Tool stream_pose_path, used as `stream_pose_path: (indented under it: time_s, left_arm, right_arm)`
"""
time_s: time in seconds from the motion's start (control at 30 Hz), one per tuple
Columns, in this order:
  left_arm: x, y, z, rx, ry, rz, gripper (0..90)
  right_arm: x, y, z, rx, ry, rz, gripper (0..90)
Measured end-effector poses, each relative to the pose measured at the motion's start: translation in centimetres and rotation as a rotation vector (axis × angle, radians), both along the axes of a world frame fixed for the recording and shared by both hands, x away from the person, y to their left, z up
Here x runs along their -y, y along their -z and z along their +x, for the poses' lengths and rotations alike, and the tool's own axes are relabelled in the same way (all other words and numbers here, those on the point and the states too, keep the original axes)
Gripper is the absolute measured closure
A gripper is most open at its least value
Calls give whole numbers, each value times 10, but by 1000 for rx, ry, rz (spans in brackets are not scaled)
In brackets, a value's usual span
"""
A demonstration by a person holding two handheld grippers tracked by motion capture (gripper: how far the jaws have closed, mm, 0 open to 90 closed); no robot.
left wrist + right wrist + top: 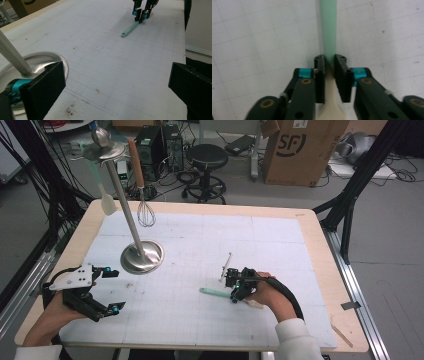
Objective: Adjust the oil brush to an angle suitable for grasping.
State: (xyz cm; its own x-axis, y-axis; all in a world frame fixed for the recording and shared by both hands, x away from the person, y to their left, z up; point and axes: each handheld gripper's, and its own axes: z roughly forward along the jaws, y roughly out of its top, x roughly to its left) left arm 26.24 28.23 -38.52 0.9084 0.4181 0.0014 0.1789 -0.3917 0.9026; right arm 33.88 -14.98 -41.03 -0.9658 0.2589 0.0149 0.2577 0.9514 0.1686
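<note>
The right hand-held gripper (329, 62) clamps the mint-green handle of a spatula (329, 30) lying flat on the white counter (280, 245) (its cream blade sits beneath the jaws). The left hand-held gripper (113, 290) hovers wide open, holding nothing, beside a steel stand (142, 256).

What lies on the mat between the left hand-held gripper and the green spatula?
Nothing: in the left gripper view, bare white gridded mat runs from the open left hand-held gripper to the green spatula, with small stains.
</note>
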Motion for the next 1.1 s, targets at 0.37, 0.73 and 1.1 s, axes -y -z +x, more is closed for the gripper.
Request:
stream_pose_path:
  time_s: [0.37,0.73,1.1]
  left_arm:
    - [0,0,2,-1,-3,3,17]
    - [-2,1,1,-1,-6,6,16]
    - [-1,2,1,-4,-7,11,17]
  right_arm:
    - [4,-3,-2,9,-12,31,814]
    - [15,-30,-5,17,-6,200,813]
    - [28,-64,-12,51,14,359,813]
